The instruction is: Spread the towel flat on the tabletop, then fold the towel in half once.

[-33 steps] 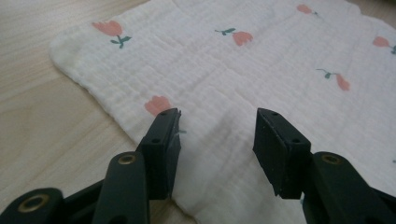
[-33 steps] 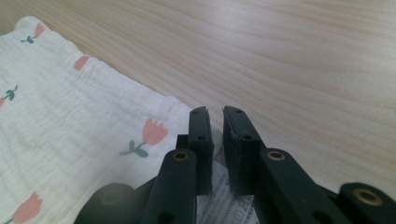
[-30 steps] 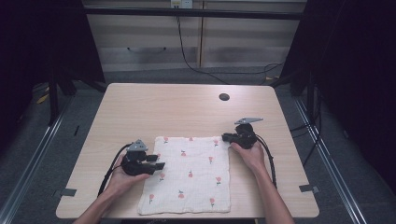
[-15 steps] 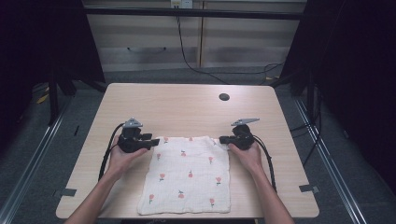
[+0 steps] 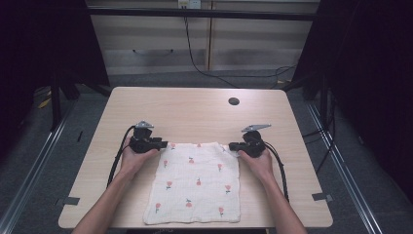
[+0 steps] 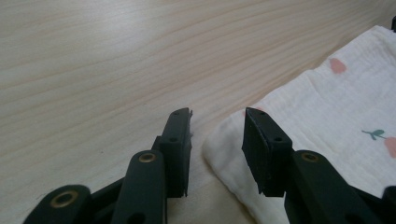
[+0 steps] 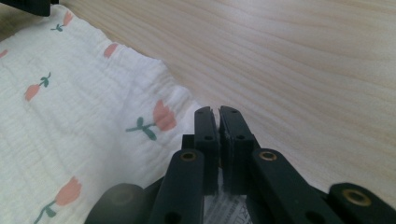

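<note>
With the right tongs (image 7: 218, 122) clamped on the far corner of the white tulip-printed muslin cloth (image 5: 197, 183), the left tongs (image 6: 217, 140), jaws apart astride the other far corner on the pale wooden worktop (image 5: 195, 109), should close well past the hem.

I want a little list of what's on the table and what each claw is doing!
table: light wood, with a dark round hole near the far edge
cloth: white with small pink flowers, lying flat on the near side
left claw: open, jaws either side of the cloth's far left corner, not yet closed on it
right claw: shut on the cloth at its far right corner
hands: one on each claw, coming in from the near edge
</note>
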Available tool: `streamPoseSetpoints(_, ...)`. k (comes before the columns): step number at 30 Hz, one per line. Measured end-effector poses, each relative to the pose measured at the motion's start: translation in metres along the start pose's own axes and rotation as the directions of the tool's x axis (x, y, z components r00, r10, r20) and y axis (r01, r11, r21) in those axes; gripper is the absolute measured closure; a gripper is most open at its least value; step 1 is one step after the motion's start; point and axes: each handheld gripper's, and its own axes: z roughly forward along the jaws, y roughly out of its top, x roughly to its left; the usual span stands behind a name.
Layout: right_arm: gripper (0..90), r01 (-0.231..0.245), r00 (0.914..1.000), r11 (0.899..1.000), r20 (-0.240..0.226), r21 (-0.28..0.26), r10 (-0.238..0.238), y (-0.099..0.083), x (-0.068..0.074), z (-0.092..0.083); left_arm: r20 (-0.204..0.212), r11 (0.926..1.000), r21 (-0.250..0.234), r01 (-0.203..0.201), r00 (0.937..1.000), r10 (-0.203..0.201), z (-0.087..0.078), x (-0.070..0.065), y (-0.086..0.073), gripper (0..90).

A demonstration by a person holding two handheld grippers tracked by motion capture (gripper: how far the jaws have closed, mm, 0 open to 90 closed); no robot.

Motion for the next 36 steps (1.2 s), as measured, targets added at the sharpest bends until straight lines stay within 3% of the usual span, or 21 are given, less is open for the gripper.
streamPoseSetpoints(6,85.9,-0.003,1.0000,1.000,-0.001,0.000,0.003,0.000,0.000,0.000,-0.013,0.9986,0.020,-0.050,0.9987,0.050,0.003,-0.005,0.000,65.6)
streamPoseSetpoints(8,85.8,-0.004,1.0000,1.000,0.002,0.000,0.004,0.000,0.000,0.000,-0.039,0.9960,0.019,-0.088,0.9953,0.088,0.004,-0.007,-0.001,68.0)
streamPoseSetpoints(10,85.8,-0.003,1.0000,1.000,0.002,-0.001,0.003,0.000,0.000,0.000,-0.039,0.9941,0.012,-0.108,0.9933,0.109,0.003,-0.006,-0.003,71.3)
streamPoseSetpoints(11,85.7,-0.011,0.9999,1.000,0.002,0.001,0.011,0.000,0.000,0.000,-0.033,0.9944,0.007,-0.106,0.9938,0.106,0.003,-0.006,-0.004,77.0)
streamPoseSetpoints(14,85.6,-0.042,0.9991,0.999,-0.006,-0.003,0.042,0.001,0.000,0.001,-0.009,0.9965,0.000,-0.083,0.9965,0.083,0.001,-0.001,-0.005,82.9)
streamPoseSetpoints(18,85.9,-0.050,0.9987,0.999,-0.010,-0.007,0.050,0.002,0.001,0.003,0.030,0.9987,-0.012,-0.049,0.9983,0.049,0.000,0.005,-0.007,85.8)
streamPoseSetpoints(22,86.2,-0.049,0.9988,0.999,0.000,-0.021,0.049,0.003,0.001,-0.003,0.036,0.9985,-0.026,-0.049,0.9981,0.050,-0.002,0.004,-0.006,86.1)
streamPoseSetpoints(26,86.3,-0.051,0.9986,0.997,0.010,-0.066,0.052,0.006,0.001,-0.017,0.057,0.9978,-0.058,-0.033,0.9977,0.037,-0.011,0.001,-0.002,85.9)
streamPoseSetpoints(30,86.4,-0.054,0.9985,0.991,0.005,-0.119,0.055,0.011,0.003,-0.032,0.083,0.9941,-0.086,-0.066,0.9939,0.073,-0.019,-0.002,-0.002,86.0)
streamPoseSetpoints(36,86.4,-0.037,0.9993,0.981,-0.002,-0.189,0.037,0.016,0.007,-0.051,0.091,0.9904,-0.126,-0.058,0.9934,0.070,-0.030,-0.004,0.003,86.2)
